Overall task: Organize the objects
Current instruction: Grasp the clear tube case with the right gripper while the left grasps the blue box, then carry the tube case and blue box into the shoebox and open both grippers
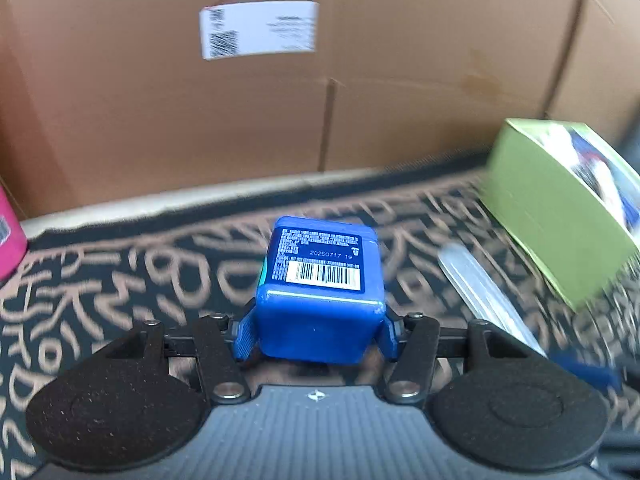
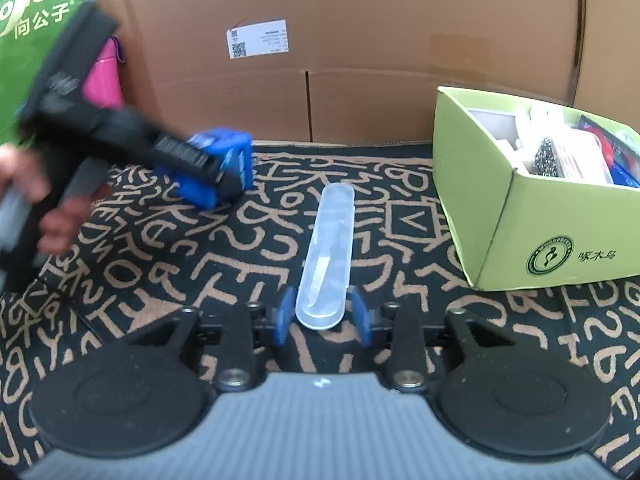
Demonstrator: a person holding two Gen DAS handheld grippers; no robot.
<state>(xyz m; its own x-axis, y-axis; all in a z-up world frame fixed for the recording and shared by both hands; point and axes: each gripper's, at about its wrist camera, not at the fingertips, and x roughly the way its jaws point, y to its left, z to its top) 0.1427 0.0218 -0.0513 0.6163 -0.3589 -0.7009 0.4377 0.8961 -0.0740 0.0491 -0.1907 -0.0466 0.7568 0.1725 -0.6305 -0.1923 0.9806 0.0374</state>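
My left gripper [image 1: 316, 338] is shut on a blue plastic container [image 1: 320, 284] with a barcode label, held just above the patterned cloth; it also shows in the right wrist view [image 2: 224, 164] at the left. My right gripper [image 2: 323, 314] is open, its blue fingers on either side of the near end of a clear plastic case [image 2: 328, 252] that lies lengthwise on the cloth, with small gaps. The case shows blurred in the left wrist view [image 1: 484, 292]. A green cardboard box [image 2: 520, 216] holding several items stands at the right, also visible in the left wrist view [image 1: 548, 208].
A large brown cardboard box [image 2: 360, 60] with a white label stands behind the black-and-tan patterned cloth [image 2: 200, 248]. A pink object [image 2: 106, 76] and a green bag [image 2: 32, 20] are at the far left. A hand [image 2: 48, 216] holds the left gripper.
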